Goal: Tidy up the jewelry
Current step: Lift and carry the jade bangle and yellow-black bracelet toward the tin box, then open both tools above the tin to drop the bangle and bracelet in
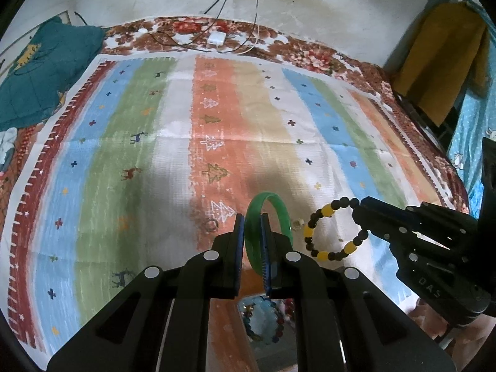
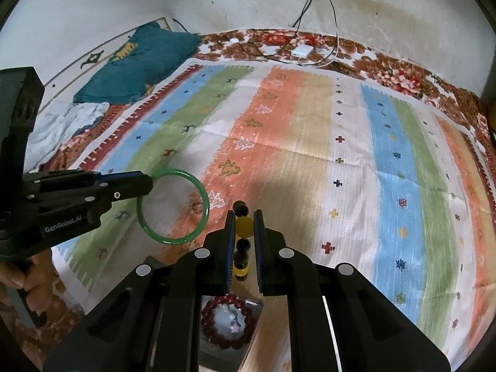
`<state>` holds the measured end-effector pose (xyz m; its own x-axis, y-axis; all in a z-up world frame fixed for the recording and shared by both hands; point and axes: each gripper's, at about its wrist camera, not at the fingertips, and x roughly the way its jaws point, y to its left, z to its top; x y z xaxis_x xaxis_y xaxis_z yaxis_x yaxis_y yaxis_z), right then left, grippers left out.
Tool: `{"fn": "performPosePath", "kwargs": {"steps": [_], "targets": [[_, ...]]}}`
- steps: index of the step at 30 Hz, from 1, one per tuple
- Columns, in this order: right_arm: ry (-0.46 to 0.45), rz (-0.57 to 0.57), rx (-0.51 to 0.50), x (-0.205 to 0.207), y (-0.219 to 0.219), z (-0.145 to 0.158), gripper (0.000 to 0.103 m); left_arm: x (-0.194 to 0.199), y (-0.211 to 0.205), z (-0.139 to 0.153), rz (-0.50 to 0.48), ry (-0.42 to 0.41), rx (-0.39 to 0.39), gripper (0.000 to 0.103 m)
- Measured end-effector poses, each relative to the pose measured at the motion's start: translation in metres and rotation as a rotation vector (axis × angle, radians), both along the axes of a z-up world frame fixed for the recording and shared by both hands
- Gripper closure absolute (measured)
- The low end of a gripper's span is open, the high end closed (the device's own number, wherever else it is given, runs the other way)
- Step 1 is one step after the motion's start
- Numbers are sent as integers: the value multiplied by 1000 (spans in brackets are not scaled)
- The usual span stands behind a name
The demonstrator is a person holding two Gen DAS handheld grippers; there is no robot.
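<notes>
Left gripper is clamped on the green bangle, held clear above the striped cloth. Beside it, the right gripper pinches the black-and-yellow bead bracelet by a yellow bead. A small ring lies on the cloth under the bangle. Below the grippers sits what looks like a tray holding a red bead bracelet.

A green bangle and a black-and-yellow beaded bracelet hang upright, side by side, above the striped cloth.
</notes>
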<state>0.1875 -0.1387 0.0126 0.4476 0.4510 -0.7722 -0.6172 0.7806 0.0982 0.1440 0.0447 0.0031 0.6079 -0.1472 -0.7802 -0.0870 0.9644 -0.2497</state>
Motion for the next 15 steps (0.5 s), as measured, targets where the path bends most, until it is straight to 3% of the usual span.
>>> {"fn": "performPosePath", "kwargs": {"steps": [15], "targets": [[-12,39,30,-34,-11,10,91,-37,-15,8,-31,-33,-12,94]]}}
